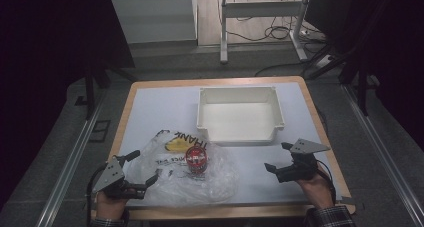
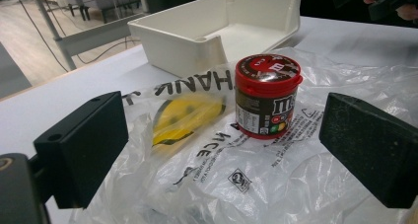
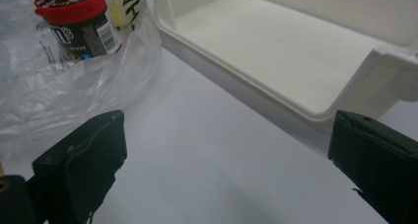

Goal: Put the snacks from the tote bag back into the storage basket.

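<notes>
The white-topped table (image 1: 150, 107) bears a crumpled plastic bag (image 1: 220, 179) and an empty white tray (image 1: 240, 118).

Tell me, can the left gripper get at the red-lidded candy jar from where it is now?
Probably yes. The left gripper is open and faces the candy jar, which stands upright on the plastic bag. Only crumpled bag lies between them, nothing solid.

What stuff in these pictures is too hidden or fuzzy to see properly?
- Crumpled clear plastic bag: its printed words are folded and partly cut off in the left gripper view.
- Yellow shape in the bag: blurred by the plastic, so I cannot tell what it is.
- Red-lidded dark candy tub: small label print unreadable; the top edge crops the lid in the right gripper view.
- White plastic bin: far wall cut off there.
</notes>
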Demonstrator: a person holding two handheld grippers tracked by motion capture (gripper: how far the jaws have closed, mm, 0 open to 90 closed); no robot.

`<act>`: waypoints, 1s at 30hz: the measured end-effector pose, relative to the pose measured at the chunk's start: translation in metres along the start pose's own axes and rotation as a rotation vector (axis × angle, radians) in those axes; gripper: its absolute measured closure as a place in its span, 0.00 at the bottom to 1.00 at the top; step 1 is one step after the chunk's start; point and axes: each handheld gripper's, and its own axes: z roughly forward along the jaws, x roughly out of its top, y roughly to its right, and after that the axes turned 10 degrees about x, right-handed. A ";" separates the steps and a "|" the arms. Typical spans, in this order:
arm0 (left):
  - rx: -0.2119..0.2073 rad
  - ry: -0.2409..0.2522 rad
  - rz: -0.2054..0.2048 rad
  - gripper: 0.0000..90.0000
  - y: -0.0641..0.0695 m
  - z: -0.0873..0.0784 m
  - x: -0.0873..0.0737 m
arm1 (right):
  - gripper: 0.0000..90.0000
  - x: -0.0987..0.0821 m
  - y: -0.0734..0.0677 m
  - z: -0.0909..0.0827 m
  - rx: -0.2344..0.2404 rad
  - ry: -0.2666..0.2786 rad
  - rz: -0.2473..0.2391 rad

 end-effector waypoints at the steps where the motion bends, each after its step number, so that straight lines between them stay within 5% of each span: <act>1: 0.001 -0.001 -0.001 0.04 0.000 0.000 0.000 | 0.02 0.000 0.000 0.000 0.010 -0.002 -0.004; 13: -0.001 -0.008 -0.005 0.03 0.000 0.001 0.000 | 0.01 0.000 -0.002 0.002 0.044 -0.003 -0.016; 30: -0.001 -0.012 -0.003 0.03 0.000 0.001 0.000 | 0.01 0.000 -0.004 0.001 0.017 -0.009 -0.027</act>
